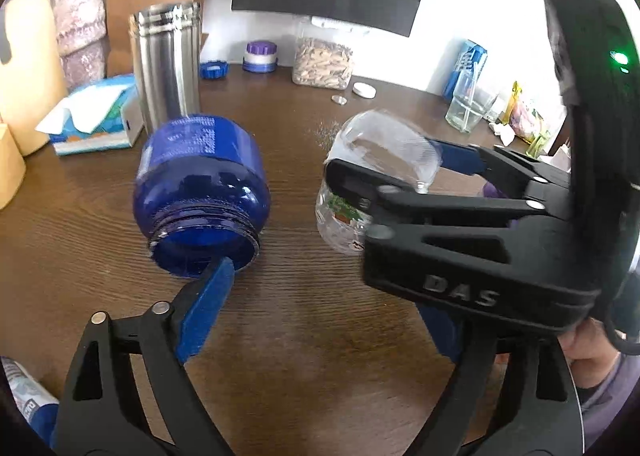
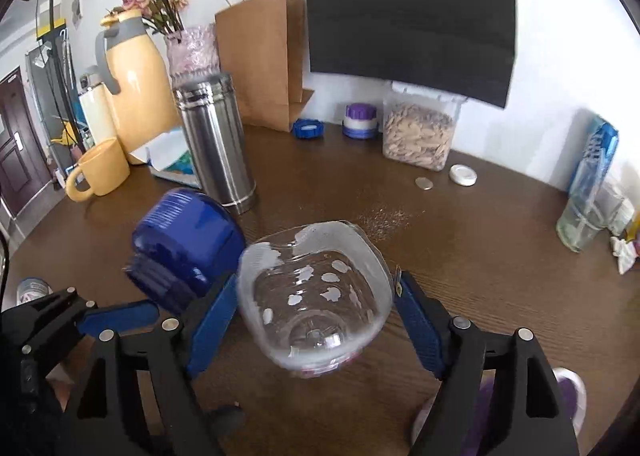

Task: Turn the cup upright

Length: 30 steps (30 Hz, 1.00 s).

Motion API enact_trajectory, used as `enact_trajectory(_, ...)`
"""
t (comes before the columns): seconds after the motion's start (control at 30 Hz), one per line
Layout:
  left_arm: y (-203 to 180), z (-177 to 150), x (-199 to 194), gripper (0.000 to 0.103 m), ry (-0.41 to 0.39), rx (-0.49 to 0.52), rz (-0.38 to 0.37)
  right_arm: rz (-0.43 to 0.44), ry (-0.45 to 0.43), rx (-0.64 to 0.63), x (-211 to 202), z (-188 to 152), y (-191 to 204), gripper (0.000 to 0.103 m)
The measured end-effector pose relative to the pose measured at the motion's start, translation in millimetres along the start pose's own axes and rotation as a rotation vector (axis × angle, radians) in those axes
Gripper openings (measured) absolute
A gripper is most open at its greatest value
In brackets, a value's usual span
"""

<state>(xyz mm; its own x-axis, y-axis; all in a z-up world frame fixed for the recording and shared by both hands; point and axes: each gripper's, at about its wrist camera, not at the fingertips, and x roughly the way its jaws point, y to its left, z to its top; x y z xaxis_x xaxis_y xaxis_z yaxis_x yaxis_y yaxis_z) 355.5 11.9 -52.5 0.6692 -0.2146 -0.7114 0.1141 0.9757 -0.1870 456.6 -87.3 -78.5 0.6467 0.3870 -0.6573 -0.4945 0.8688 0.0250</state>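
Observation:
A clear plastic cup [image 2: 316, 292] with white spots is held tilted above the brown table [image 2: 480, 276], its open mouth facing up and away. My right gripper [image 2: 316, 316] is shut on the clear cup, one blue pad on each side; it also shows in the left wrist view [image 1: 384, 180]. A blue translucent jar [image 1: 200, 196] lies tipped on the table, mouth toward the left wrist camera. My left gripper [image 1: 328, 308] is open, its left blue finger [image 1: 206, 308] touching the jar's mouth rim. The right finger is mostly hidden behind the right gripper.
A steel flask [image 2: 218, 144] stands behind the blue jar. A yellow mug [image 2: 100, 170], yellow jug, vase, paper bag [image 2: 260, 60], cereal container [image 2: 418, 136], lids, a coin and a glass [image 2: 580, 224] ring the table's back. Crumbs lie mid-table.

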Motion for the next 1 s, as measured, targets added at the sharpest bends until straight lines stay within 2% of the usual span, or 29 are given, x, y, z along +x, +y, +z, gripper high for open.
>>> enact_trajectory(0.17, -6, -6, -31, 0.097, -0.045, 0.009, 0.014, 0.008, -0.037, 0.009, -50, -3, -3, 0.082)
enact_trajectory(0.33, -12, -13, -68, 0.103, -0.111, 0.026, 0.032, -0.027, -0.069, 0.006, -97, -14, 1, 0.082)
enact_trajectory(0.6, -31, -34, -108, 0.103, -0.156, 0.101, 0.041, -0.079, -0.097, 0.040, -156, -43, 11, 0.082)
enact_trajectory(0.8, -41, -67, -146, 0.103, -0.177, 0.116, 0.084, -0.088, -0.088, 0.091, -194, -74, 19, 0.082)
enact_trajectory(1.0, -48, -121, -192, 0.103, -0.211, 0.095, 0.161, -0.108, -0.075, 0.122, -236, -128, 38, 0.082)
